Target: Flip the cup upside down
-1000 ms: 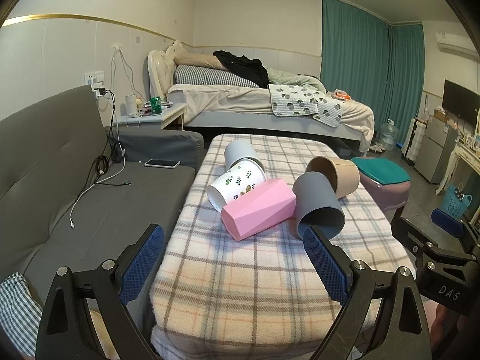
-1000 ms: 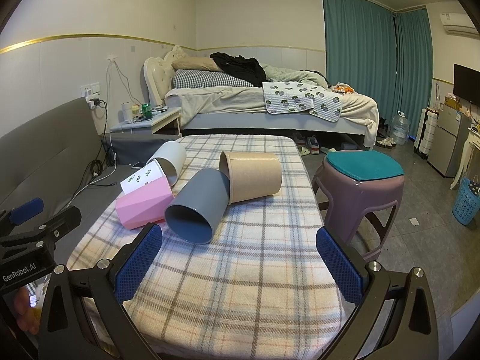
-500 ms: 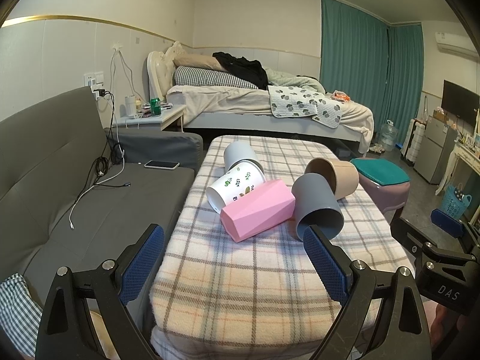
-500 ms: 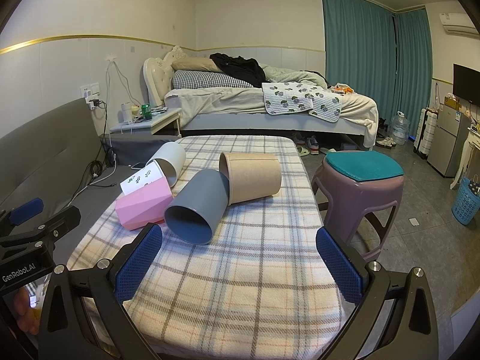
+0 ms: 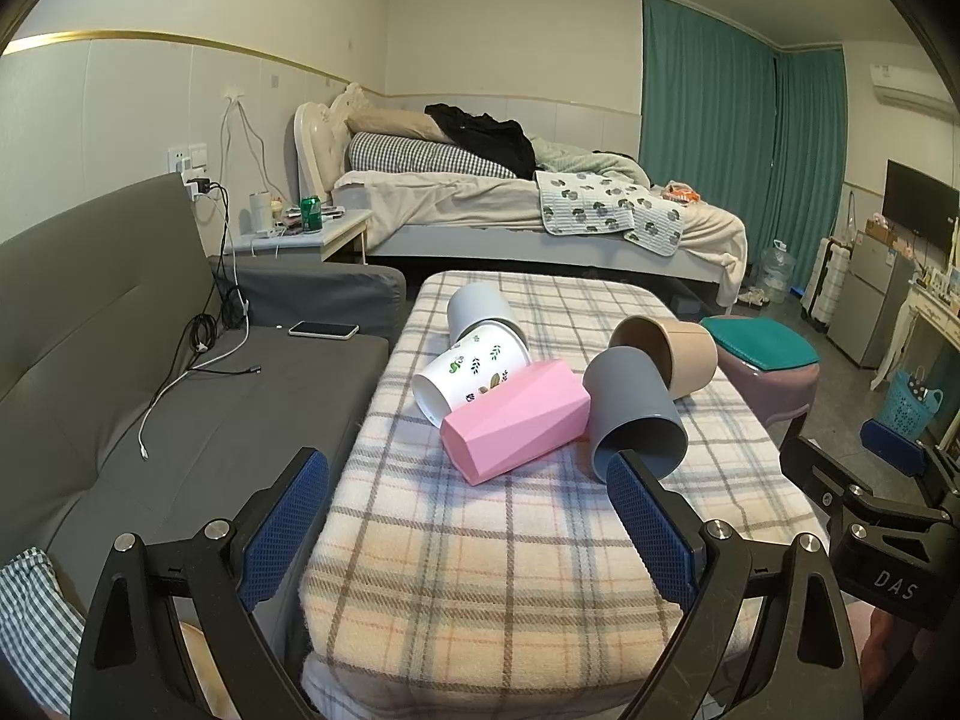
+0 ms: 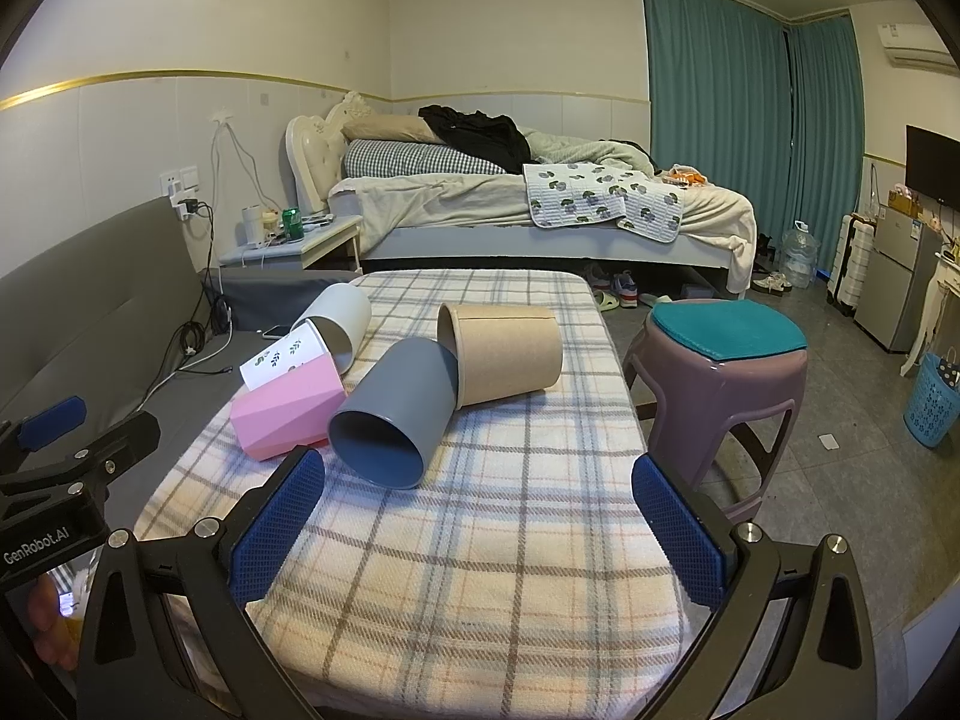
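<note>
Ahead of both sets of jaws, on the plaid-covered table (image 5: 510, 540), we count five cups, all on their sides and touching in one cluster — a light grey cup (image 5: 477, 309), a white leaf-print cup (image 5: 468, 372), a pink faceted cup (image 5: 516, 420), a dark grey cup (image 6: 390, 414) and a tan cup (image 6: 504, 354). Our left gripper (image 5: 468, 522) and right gripper (image 6: 480, 528) hang short of them, jaws spread wide, holding nothing — the dark grey cup lies nearest the right one.
</note>
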A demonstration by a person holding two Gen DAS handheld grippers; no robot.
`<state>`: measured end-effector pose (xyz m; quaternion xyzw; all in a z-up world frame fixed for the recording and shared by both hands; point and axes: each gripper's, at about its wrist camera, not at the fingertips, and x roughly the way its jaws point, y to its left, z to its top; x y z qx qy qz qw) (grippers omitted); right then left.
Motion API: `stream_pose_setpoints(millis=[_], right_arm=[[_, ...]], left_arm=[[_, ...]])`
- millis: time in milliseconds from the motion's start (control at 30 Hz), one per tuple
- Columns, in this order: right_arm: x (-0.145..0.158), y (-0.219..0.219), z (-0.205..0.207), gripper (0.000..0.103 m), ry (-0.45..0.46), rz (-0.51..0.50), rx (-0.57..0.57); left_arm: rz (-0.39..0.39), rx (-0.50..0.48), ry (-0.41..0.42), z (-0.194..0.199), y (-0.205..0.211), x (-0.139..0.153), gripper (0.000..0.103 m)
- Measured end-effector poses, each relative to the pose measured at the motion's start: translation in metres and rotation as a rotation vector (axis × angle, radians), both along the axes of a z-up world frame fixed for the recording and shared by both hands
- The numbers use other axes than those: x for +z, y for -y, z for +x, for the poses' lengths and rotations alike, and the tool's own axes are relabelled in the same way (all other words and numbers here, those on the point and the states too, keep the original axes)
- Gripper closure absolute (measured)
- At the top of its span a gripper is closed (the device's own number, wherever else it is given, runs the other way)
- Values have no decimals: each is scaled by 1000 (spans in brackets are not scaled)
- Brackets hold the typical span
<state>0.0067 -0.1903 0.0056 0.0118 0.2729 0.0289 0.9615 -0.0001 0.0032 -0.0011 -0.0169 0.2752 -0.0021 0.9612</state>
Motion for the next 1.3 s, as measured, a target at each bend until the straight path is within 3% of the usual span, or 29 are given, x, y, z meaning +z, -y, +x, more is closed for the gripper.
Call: stream_pose_setpoints(millis=[1000, 1167, 1300], right_arm=[[0, -2, 5, 0, 3, -32, -24], [8, 0, 15, 0, 10, -23, -35], [17, 2, 35, 0, 11, -11, -41]], left_arm=[[-17, -8, -8, 4, 8, 8, 6], [5, 24, -76, 32, 10, 21, 6], [-27, 26, -142, 65, 5, 29, 6]])
